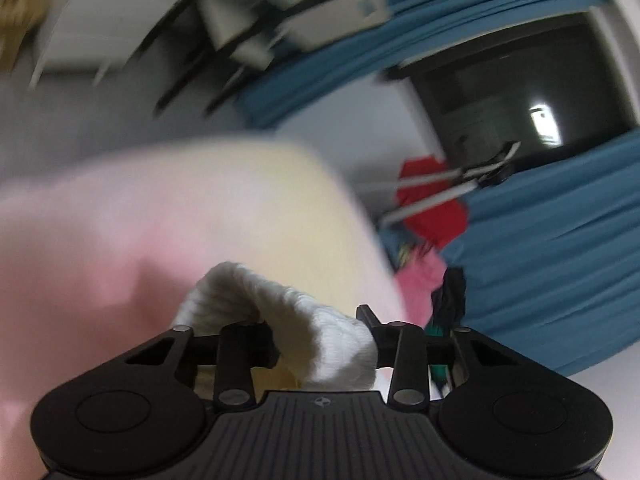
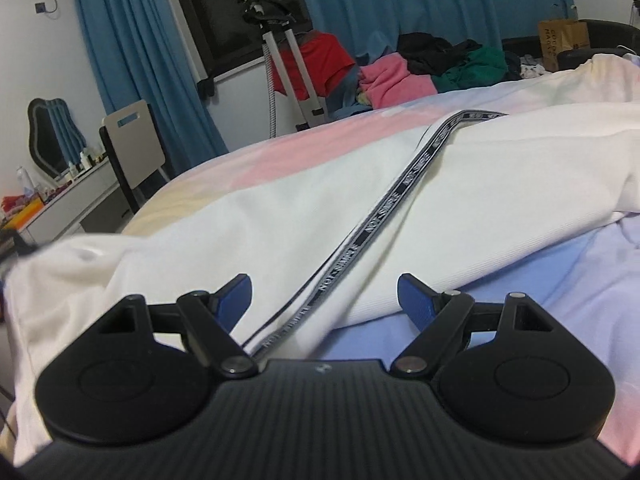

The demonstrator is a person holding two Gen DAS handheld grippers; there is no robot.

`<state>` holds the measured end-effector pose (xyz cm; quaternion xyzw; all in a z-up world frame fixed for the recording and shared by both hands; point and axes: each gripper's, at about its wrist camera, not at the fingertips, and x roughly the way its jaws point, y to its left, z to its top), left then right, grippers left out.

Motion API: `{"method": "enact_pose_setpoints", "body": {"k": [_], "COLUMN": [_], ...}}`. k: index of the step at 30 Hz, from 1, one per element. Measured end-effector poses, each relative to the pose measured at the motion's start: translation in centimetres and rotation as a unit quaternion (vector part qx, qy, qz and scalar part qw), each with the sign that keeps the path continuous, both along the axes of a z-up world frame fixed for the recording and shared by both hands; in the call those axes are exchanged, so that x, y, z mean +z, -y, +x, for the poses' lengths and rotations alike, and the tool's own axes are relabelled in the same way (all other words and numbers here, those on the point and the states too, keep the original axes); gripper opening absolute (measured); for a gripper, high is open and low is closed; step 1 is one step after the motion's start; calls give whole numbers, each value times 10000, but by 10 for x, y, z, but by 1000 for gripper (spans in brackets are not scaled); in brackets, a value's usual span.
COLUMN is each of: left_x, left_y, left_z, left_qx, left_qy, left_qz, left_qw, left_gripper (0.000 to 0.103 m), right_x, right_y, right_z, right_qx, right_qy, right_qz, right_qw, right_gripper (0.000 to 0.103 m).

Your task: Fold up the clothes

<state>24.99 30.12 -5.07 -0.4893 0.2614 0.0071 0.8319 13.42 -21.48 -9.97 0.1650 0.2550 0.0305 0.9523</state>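
Note:
A cream-white garment (image 2: 304,208) lies spread on the bed, with a black lettered strap (image 2: 384,216) running diagonally across it. My right gripper (image 2: 325,300) is open just above the garment's near edge, the strap passing between its blue pads (image 2: 234,300). In the blurred left wrist view, my left gripper (image 1: 320,340) is shut on a bunched fold of the white garment (image 1: 280,320) and holds it lifted over the pink and yellow bedsheet (image 1: 120,240).
The bed has a pastel pink, yellow and lilac sheet (image 2: 520,300). A pile of pink, green and black clothes (image 2: 432,68) lies at the far side. A garment steamer stand (image 2: 288,64), chair (image 2: 132,148), dressing table (image 2: 68,204) and blue curtains (image 2: 128,60) stand beyond the bed.

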Motion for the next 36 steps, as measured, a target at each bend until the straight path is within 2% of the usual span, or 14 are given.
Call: {"method": "enact_pose_setpoints", "body": {"k": [3, 7, 10, 12, 16, 19, 20, 21, 23, 26, 29, 33, 35, 36], "left_x": [48, 104, 123, 113, 62, 36, 29, 23, 17, 26, 36, 41, 38, 31], "left_y": [8, 24, 31, 33, 45, 47, 48, 47, 44, 45, 45, 35, 30, 25], "left_z": [24, 87, 146, 183, 231, 239, 240, 241, 233, 198, 157, 84, 48, 32], "left_qx": [139, 311, 663, 676, 547, 268, 154, 1, -363, -584, -726, -565, -396, -324], "left_qy": [289, 406, 175, -194, -881, -1190, -1296, -1412, -1593, -1621, -1600, -1470, -1450, -1478], "left_qz": [494, 1293, 1740, 1855, 2041, 2126, 2161, 2196, 2330, 2772, 3108, 3109, 2911, 2651], "left_qw": [9983, 9903, 9824, 9801, 9734, 9695, 9676, 9653, 9587, 9452, 9341, 9373, 9448, 9523], "left_gripper": [34, 34, 34, 35, 42, 63, 79, 89, 90, 99, 100, 102, 102, 103], "right_x": [3, 2, 0, -2, -14, -26, -30, -32, -36, -36, -29, -16, -9, -5], "right_y": [4, 5, 5, 6, 5, 5, 6, 7, 8, 6, 3, 3, 4, 4], "right_z": [-2, 4, 12, 19, 36, 50, 53, 54, 57, 56, 48, 33, 23, 18], "right_qx": [-61, -145, -190, -210, -137, -97, -87, -80, -82, -88, -71, -62, -47, -41], "right_qy": [39, 88, 107, 106, 145, 48, 9, -18, -63, -36, 54, 180, 265, 313], "right_qz": [-16, -79, -85, -57, -181, -208, -161, -113, -38, -11, -47, -51, -37, -27], "right_qw": [10000, 9998, 9997, 9997, 9996, 9997, 9998, 9999, 9999, 10000, 9999, 9998, 9996, 9995], "right_gripper": [82, 82, 82, 82, 82, 82, 82, 82, 82, 82, 82, 82, 82, 82]}}
